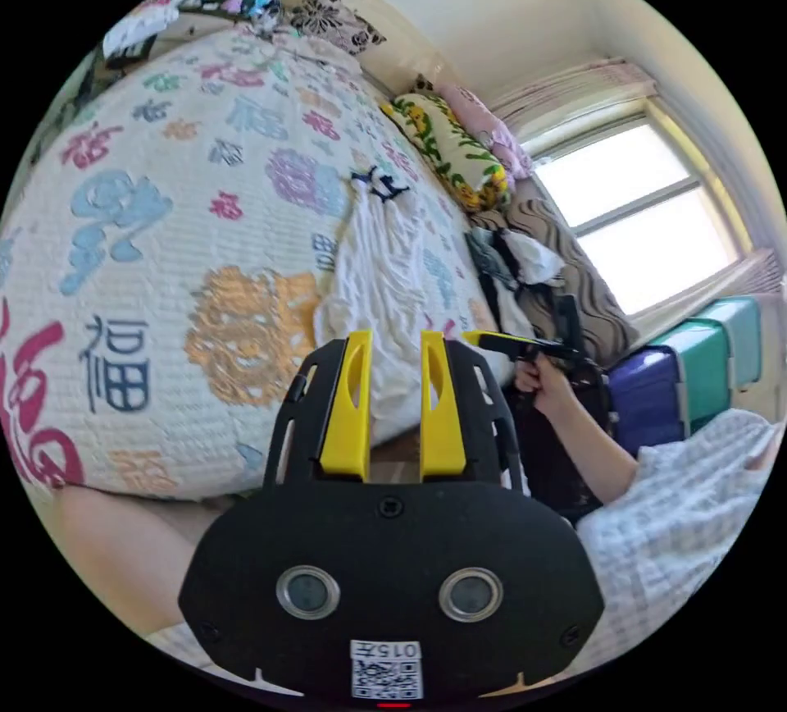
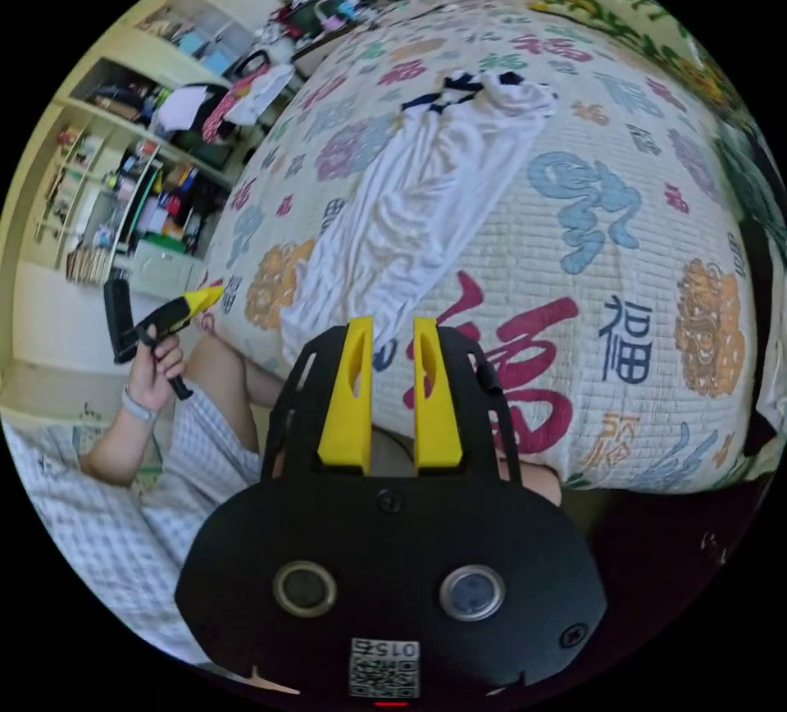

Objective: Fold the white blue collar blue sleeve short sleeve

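The white shirt (image 1: 385, 269) lies on the patterned bedspread (image 1: 164, 171) as a long narrow strip, its dark blue collar (image 1: 377, 184) at the far end. In the left gripper view my left gripper (image 1: 395, 343) hovers just off the shirt's near hem, open, with nothing between the jaws. A hand holds the right gripper (image 1: 492, 343) beside the bed's edge. In the right gripper view the same shirt (image 2: 426, 187) runs away from me to the collar (image 2: 469, 89). My right gripper (image 2: 392, 328) is open near the hem. The left gripper (image 2: 176, 317) shows at the left in a hand.
Pillows (image 1: 447, 146) and piled cloth line the bed's window side, with coloured storage boxes (image 1: 697, 359) below the window. Cluttered shelves (image 2: 139, 171) stand beyond the other side. The person's checked garment (image 2: 106, 499) and bare legs are at the bed's near edge.
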Action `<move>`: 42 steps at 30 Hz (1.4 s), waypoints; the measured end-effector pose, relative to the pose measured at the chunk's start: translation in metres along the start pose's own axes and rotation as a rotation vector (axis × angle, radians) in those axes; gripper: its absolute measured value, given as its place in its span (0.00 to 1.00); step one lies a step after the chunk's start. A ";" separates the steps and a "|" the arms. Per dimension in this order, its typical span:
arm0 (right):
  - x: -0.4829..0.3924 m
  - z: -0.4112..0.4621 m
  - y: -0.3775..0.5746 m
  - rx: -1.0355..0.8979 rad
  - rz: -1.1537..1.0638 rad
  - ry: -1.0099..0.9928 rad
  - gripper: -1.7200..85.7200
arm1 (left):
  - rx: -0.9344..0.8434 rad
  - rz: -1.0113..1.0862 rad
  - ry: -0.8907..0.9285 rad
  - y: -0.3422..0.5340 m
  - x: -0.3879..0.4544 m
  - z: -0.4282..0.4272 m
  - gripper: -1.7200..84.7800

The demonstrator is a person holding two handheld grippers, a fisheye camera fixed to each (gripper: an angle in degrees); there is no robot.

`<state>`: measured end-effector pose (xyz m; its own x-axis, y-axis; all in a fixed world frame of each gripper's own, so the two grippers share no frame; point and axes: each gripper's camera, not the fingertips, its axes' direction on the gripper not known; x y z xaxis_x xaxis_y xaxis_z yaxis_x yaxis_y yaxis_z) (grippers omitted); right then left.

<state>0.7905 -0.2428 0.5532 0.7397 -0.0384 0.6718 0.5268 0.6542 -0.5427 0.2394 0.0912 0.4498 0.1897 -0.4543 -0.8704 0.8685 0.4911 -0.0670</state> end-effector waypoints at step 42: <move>0.161 -0.240 -0.139 0.615 0.338 -0.382 0.02 | 0.322 -0.065 0.203 -0.240 -0.030 -0.231 0.01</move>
<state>0.9372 -0.5210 0.6159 0.5648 0.4250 0.7074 -0.1077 0.8878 -0.4474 -0.0806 0.1588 0.3796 0.0635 -0.3045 -0.9504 0.9811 0.1932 0.0036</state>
